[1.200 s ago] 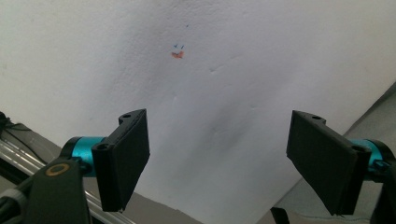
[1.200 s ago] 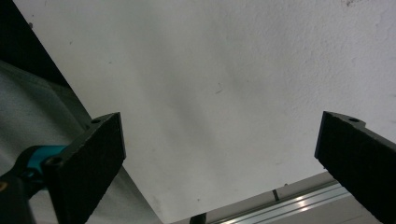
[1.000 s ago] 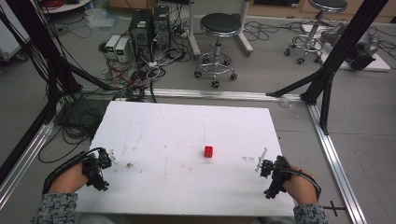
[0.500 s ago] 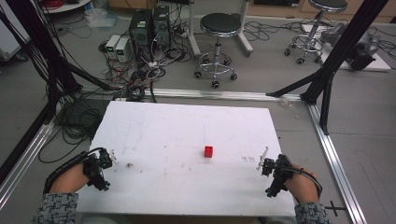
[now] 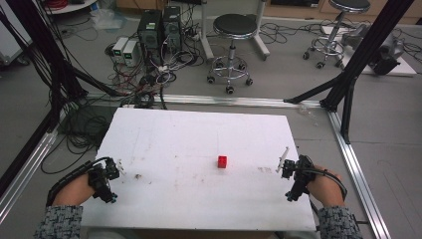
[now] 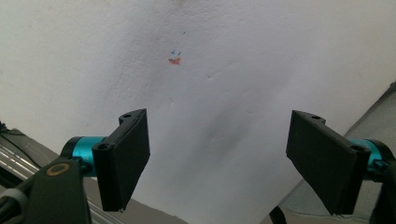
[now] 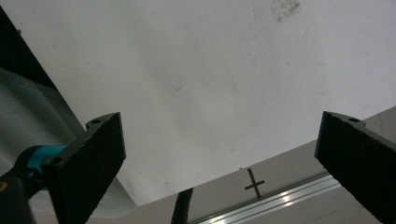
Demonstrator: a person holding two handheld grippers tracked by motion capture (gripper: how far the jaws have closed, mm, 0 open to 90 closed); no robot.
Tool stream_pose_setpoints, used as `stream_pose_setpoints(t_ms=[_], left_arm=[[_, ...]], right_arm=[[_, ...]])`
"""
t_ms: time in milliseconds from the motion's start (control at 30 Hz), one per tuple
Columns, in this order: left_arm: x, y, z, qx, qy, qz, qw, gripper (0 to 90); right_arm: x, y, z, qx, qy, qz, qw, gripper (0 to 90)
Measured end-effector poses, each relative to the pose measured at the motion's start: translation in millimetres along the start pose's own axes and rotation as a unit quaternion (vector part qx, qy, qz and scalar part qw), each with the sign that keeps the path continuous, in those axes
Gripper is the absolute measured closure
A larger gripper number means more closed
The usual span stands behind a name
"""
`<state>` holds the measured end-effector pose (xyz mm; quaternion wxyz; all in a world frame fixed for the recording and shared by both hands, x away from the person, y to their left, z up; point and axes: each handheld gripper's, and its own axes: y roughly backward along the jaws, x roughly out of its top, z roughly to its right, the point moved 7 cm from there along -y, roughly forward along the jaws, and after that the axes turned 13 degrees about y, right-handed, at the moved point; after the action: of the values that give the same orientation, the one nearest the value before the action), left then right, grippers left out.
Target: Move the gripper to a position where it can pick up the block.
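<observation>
A small red cube [image 5: 222,161] sits on the white table [image 5: 199,134], a little right of the middle. My left gripper [image 5: 112,182] rests at the table's front left corner, held in a hand, well left of the cube. My right gripper [image 5: 288,183] rests at the front right edge, right of the cube. In the left gripper view the left gripper [image 6: 217,140] stands wide open over bare white table with nothing between its jaws. The right gripper [image 7: 224,135] is likewise wide open over the table's edge and holds nothing.
A small red and blue mark [image 6: 175,58] lies on the table ahead of the left jaws. An aluminium frame rail [image 5: 356,164] runs along the table's right side, with a black cross mark [image 7: 253,182] on the floor. Beyond the table stand stools [image 5: 234,30], computers and cables.
</observation>
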<state>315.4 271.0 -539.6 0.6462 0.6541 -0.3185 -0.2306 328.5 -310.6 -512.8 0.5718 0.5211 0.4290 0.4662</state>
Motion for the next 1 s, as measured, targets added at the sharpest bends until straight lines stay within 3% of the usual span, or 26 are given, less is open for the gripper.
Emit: stream_pose_setpoints(t_ms=[333,467,533,733,1000], left_arm=[[4.4,0.6,-1.7,0.001,-0.001,0.004,1.0000,21.8],[6.5,-0.2,0.5,-0.004,-0.003,0.005,1.0000,21.8],[6.4,-0.8,0.8,-0.004,-0.006,0.002,1.0000,21.8],[6.7,-1.9,0.8,-0.003,-0.003,0.003,1.0000,21.8],[7.0,-2.8,1.3,-0.004,-0.004,0.003,1.0000,21.8]], right_arm=[[14.5,24.0,23.9,-0.016,0.020,-0.005,0.9997,1.0],[27.3,33.9,35.7,-0.016,0.050,0.005,0.9986,1.0],[29.4,35.6,38.0,-0.019,0.054,0.006,0.9984,1.0],[53.3,49.8,59.9,-0.025,0.078,0.010,0.9966,1.0],[81.6,64.3,76.0,-0.033,0.099,0.025,0.9942,1.0]])
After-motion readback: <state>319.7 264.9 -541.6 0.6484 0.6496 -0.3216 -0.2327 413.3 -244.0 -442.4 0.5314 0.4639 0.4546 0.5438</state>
